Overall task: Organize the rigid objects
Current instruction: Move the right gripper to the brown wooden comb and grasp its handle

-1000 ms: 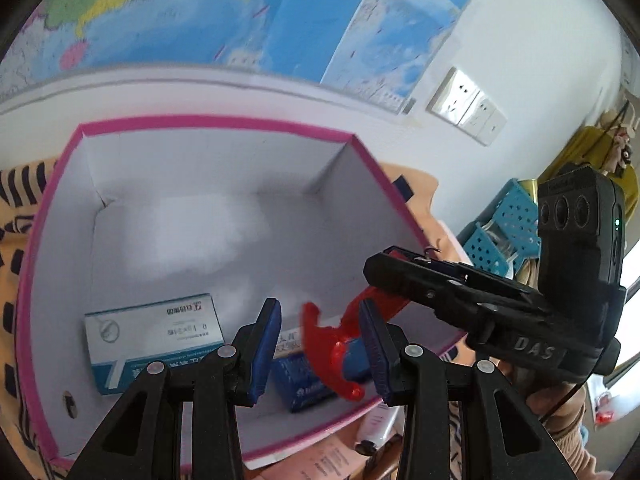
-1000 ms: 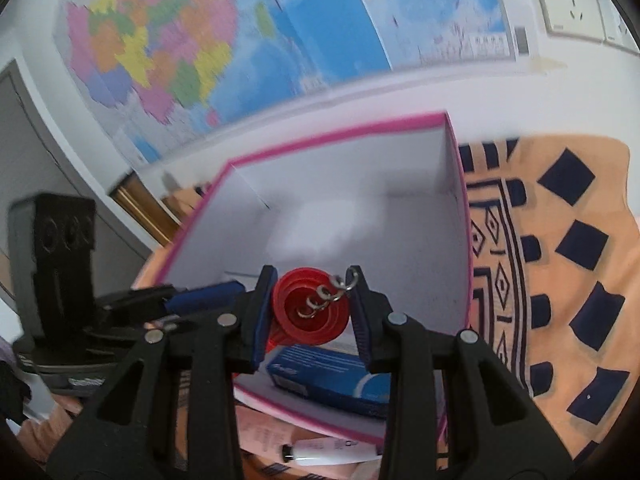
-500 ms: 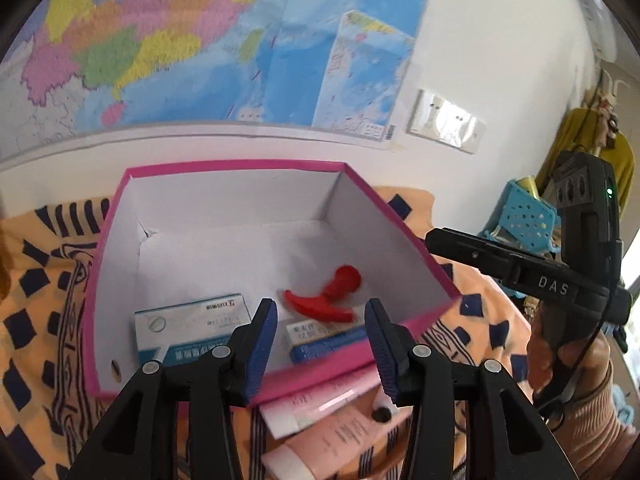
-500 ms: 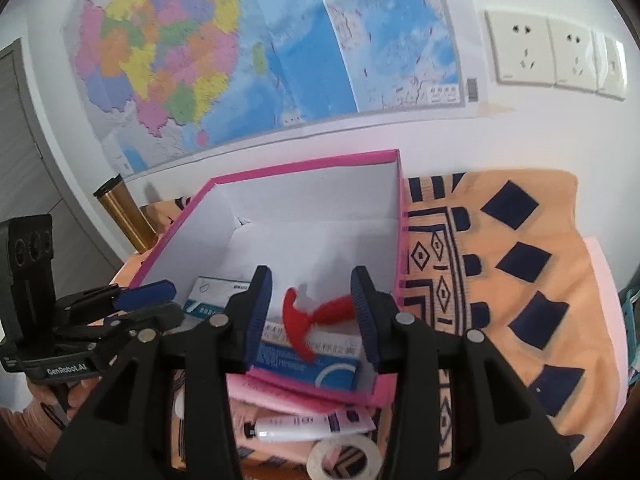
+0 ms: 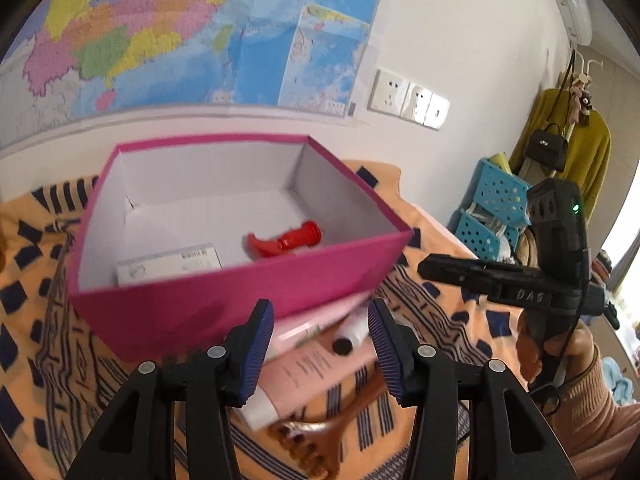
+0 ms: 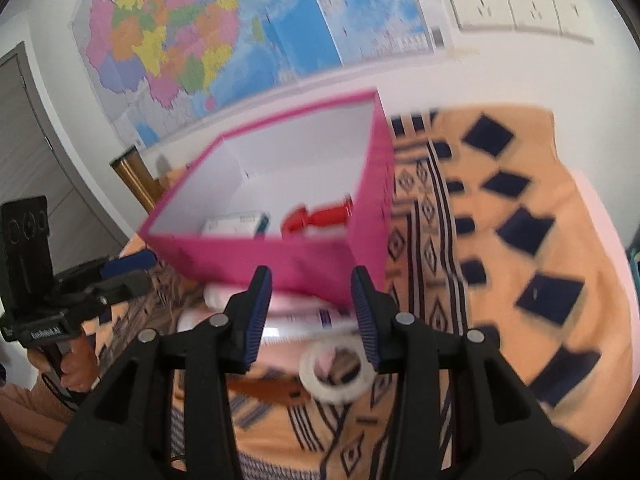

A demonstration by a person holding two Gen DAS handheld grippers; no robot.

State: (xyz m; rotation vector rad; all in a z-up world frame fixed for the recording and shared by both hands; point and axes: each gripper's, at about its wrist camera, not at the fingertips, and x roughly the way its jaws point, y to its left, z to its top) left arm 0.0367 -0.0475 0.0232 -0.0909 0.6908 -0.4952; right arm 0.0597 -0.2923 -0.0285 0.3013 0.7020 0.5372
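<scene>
A pink box (image 5: 224, 292) with a white inside sits on an orange cloth with dark blue patterns (image 6: 500, 240), below a wall map (image 5: 160, 28). Inside the box lie a red corkscrew (image 5: 286, 240) and a white carton (image 5: 168, 264), side by side.

The left gripper (image 5: 320, 344) hovers in front of the box's near wall. Its jaws have just been opening and stand apart with nothing between them. Below it, on the cloth, lie a pink tube (image 5: 304, 372), a white tube with a dark cap (image 5: 352, 336) and what looks like a wooden comb (image 5: 320, 436).

The right gripper (image 6: 310, 312) also hangs before the box, jaws apart and empty, having just widened. A roll of clear tape (image 6: 340, 372) lies just beneath it, blurred.
</scene>
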